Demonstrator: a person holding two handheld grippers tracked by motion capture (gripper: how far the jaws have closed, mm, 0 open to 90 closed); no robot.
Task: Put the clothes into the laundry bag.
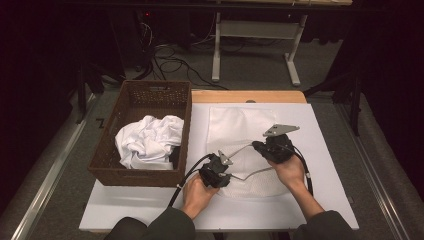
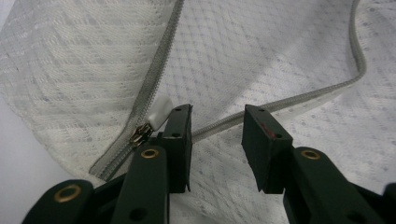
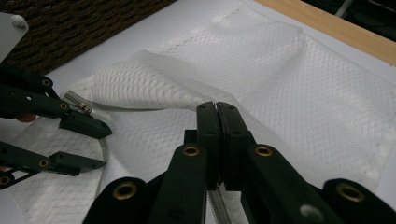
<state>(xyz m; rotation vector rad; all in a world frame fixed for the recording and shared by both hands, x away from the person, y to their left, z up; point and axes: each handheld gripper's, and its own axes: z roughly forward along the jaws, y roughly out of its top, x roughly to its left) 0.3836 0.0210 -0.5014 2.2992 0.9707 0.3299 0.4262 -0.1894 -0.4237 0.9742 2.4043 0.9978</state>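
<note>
**Colours and patterns on our table**

We see a white mesh bag (image 1: 240,132) with a fine diamond weave; its zipper tape (image 2: 156,77) is grey, the slider (image 2: 141,134) brassy, the pull tab (image 2: 160,109) white. Our left gripper (image 2: 215,130) and right gripper (image 3: 217,116) are black with brass-coloured rivets. The basket (image 1: 131,172) is dark brown wicker and holds plain white cloth (image 1: 147,140). The board (image 1: 150,205) is pale white, its far edge (image 1: 247,96) light wood.

No readable text, labels, brands or nos. anywhere: none on the mesh bag (image 1: 240,131), basket (image 1: 131,102), white cloth (image 1: 148,140) or table (image 1: 325,150).
</note>
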